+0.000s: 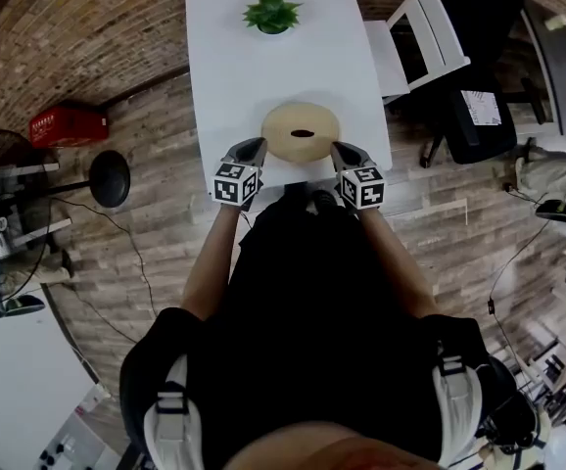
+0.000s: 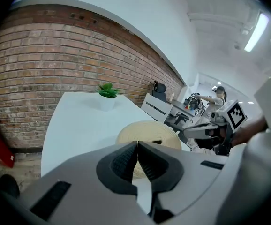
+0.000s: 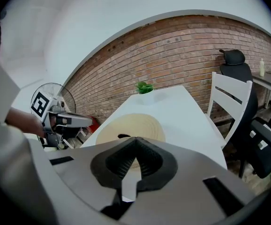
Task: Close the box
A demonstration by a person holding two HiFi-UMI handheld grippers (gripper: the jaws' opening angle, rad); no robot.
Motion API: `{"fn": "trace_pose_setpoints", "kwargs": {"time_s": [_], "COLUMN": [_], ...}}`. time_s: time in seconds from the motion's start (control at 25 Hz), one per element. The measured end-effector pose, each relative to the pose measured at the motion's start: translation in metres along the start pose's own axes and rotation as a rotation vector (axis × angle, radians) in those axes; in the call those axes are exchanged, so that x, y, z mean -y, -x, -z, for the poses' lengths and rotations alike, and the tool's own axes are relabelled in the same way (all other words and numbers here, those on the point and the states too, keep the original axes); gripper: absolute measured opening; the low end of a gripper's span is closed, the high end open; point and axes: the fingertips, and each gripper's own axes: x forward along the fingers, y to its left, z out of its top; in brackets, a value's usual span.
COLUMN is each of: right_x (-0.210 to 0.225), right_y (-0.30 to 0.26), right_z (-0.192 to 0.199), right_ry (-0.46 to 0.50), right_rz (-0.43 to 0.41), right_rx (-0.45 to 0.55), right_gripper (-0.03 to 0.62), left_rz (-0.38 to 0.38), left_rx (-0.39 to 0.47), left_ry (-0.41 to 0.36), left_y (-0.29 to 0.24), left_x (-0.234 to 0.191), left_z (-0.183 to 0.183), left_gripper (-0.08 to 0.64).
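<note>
A round beige box (image 1: 301, 131) with a dark oval hole in its top sits near the front edge of the white table (image 1: 254, 67). My left gripper (image 1: 260, 145) hovers just off the box's left side and my right gripper (image 1: 335, 148) just off its right side. Both are shut with nothing between the jaws. In the left gripper view the closed jaws (image 2: 138, 147) point at the box (image 2: 147, 131), with the right gripper (image 2: 194, 131) beyond it. The right gripper view shows its closed jaws (image 3: 136, 142) in front of the box (image 3: 131, 127) and the left gripper (image 3: 81, 121) opposite.
A small potted plant (image 1: 272, 12) stands at the table's far end. A white chair (image 1: 415, 32) and a black office chair (image 1: 479, 116) stand to the right. On the floor to the left are a black round stool (image 1: 110, 178) and a red case (image 1: 66, 123).
</note>
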Motion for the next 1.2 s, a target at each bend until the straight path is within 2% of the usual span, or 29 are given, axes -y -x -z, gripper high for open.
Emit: {"fn": "trace_pose_setpoints", "kwargs": {"time_s": [0.48, 0.76, 1.0, 1.2], "right_x": [0.001, 0.002, 0.007, 0.01], "right_y": [0.022, 0.039, 0.047, 0.057], "right_z": [0.011, 0.009, 0.017, 0.019], "right_ry": [0.055, 0.105, 0.118, 0.125], "right_rz": [-0.071, -0.127, -0.159, -0.196], "right_rx": [-0.017, 0.021, 0.004, 0.03], "right_gripper": [-0.003, -0.003, -0.002, -0.003], "left_rz": [-0.085, -0.127, -0.158, -0.18], "left_rx": [0.043, 0.062, 0.067, 0.069], "left_ry": [0.047, 0.06, 0.078, 0.089], "left_y": [0.023, 0.033, 0.041, 0.046], "left_x": [0.022, 0.043, 0.058, 0.07], "left_z": [0.004, 0.006, 0.015, 0.022], "left_gripper": [0.023, 0.021, 0.022, 0.023]}}
